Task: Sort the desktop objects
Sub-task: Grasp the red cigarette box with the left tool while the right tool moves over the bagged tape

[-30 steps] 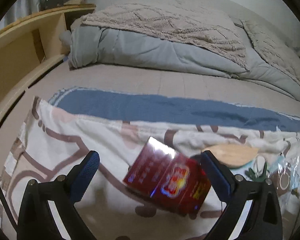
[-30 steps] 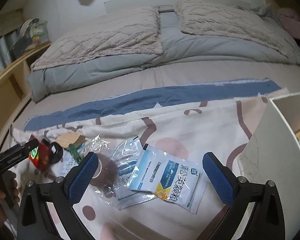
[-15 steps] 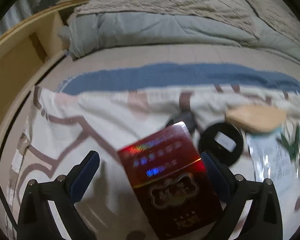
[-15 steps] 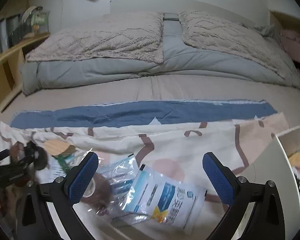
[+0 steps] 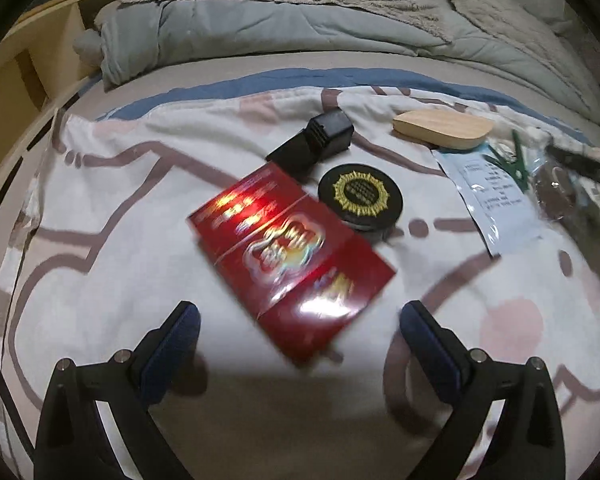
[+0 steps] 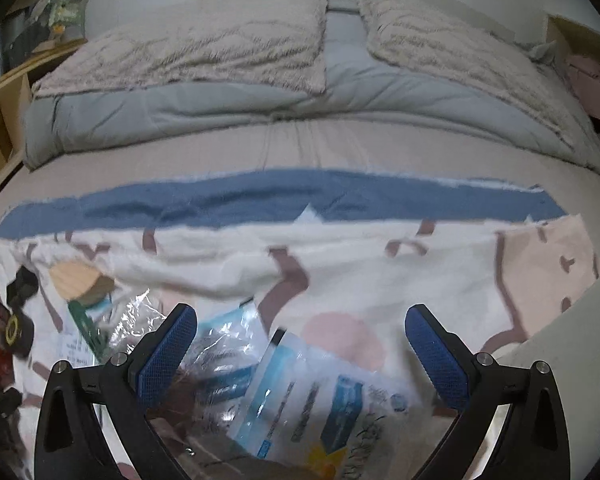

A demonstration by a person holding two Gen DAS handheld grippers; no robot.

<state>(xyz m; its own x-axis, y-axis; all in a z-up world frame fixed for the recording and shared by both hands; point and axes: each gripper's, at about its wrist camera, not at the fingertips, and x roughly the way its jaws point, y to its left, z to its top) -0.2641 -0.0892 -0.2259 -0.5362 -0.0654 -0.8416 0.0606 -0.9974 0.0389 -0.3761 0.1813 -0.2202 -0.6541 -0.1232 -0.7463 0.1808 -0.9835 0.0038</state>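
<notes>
Left wrist view
Left gripper (image 5: pixel 298 330): fingers spread wide, nothing between them, held above the cloth.
Red box (image 5: pixel 290 258): flat on the cloth, lying askew just ahead of the open fingers; glossy, with a gold emblem and shiny foil print, the writing too blurred to read.
Round black tin (image 5: pixel 360 197): just beside the red box's far corner, gold sunburst seal on the lid, lettering too small to read.
Black box (image 5: pixel 316 144): beyond the tin, near the red box's far end.
Wooden piece (image 5: pixel 442 129): oval, pale, farther right on the cloth.
Printed sachet (image 5: pixel 496 200): pale blue-white, rows of small text, unreadable.
Green clip (image 5: pixel 514 162): lying on the sachet's far end.
Cloth (image 5: pixel 112 220): white with brown lines and pink spots, laid over the bed.

Right wrist view
Right gripper (image 6: pixel 300 344): fingers wide apart, gripping nothing, over the packets.
Blue and white packet (image 6: pixel 324 396): lying on the cloth between and below the fingers; blue panels and dark characters, blurred.
Clear wrapper (image 6: pixel 140 316): crinkled, by the left finger.
White bin (image 6: pixel 572 344): wall at the right edge.
Bed (image 6: pixel 284 148): beige sheet, a blue strip of fabric, grey duvet and fluffy beige blankets beyond.
Shelf (image 6: pixel 4 92): wooden, at left, by the wall.
</notes>
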